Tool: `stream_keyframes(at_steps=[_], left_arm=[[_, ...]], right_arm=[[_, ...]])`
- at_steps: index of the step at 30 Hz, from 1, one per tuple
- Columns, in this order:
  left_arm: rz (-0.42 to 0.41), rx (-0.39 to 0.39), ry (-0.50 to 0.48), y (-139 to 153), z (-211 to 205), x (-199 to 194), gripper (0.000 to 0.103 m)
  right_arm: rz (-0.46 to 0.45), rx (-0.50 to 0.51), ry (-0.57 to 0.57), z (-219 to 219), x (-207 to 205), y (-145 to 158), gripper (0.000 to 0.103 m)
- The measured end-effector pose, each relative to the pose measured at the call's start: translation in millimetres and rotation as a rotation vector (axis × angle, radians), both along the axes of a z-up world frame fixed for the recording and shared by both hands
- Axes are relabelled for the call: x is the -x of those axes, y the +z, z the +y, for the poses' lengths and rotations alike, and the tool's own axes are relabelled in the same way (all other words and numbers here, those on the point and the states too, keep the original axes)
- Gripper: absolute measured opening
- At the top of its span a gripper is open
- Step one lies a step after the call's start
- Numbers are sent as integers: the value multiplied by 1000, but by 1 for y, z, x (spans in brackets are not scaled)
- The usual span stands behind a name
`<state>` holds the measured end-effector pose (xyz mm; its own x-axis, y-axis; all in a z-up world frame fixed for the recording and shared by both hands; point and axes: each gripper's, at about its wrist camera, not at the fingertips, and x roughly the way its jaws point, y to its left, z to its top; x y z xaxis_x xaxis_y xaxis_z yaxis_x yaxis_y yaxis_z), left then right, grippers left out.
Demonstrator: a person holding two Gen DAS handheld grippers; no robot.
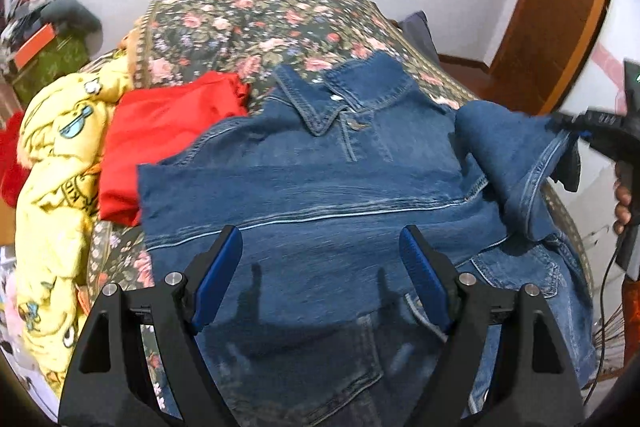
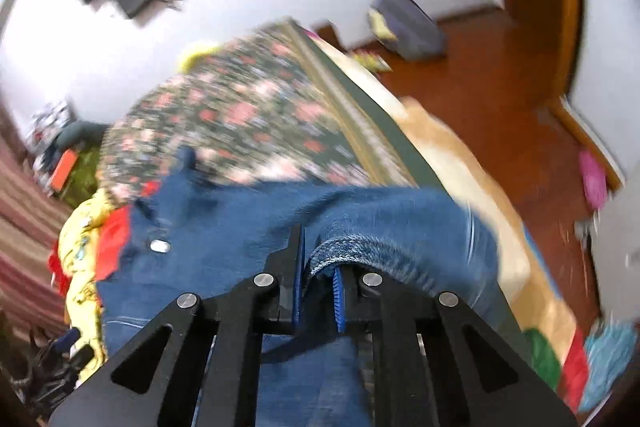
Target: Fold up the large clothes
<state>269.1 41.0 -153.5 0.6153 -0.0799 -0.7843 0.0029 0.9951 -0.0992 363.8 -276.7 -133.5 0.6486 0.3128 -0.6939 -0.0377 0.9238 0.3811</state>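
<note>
A denim jacket [image 1: 320, 195] lies collar-up on a floral-covered bed [image 1: 248, 23], its fold only begun. One sleeve [image 1: 516, 147] is lifted, pinched in the right gripper [image 2: 318, 267]; the left gripper [image 1: 320, 267] hovers, fingers spread. Red [image 1: 160, 131] and yellow [image 1: 60, 187] clothes wait beside it; white walls, wooden floor.
</note>
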Motion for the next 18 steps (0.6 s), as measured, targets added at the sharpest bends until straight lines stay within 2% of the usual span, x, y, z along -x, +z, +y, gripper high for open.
stream_keyframes(at_steps=[4, 9, 11, 13, 16, 18], left_arm=[[-30, 16, 35, 10, 22, 14, 80], [-80, 30, 88, 26, 58, 36, 81], [-89, 31, 113, 27, 73, 47, 82], [-88, 41, 141, 25, 91, 58, 85], [-60, 61, 180, 16, 114, 74, 85], [-40, 66, 201, 8, 125, 82, 85]], right_arm=[[-100, -6, 142, 60, 7, 54, 10], [-110, -20, 357, 157, 19, 75, 9], [-83, -13, 438, 197, 25, 67, 9], [-41, 21, 514, 234, 33, 46, 9], [76, 95, 613, 281, 43, -5, 9], [160, 130, 657, 295, 51, -37, 10]])
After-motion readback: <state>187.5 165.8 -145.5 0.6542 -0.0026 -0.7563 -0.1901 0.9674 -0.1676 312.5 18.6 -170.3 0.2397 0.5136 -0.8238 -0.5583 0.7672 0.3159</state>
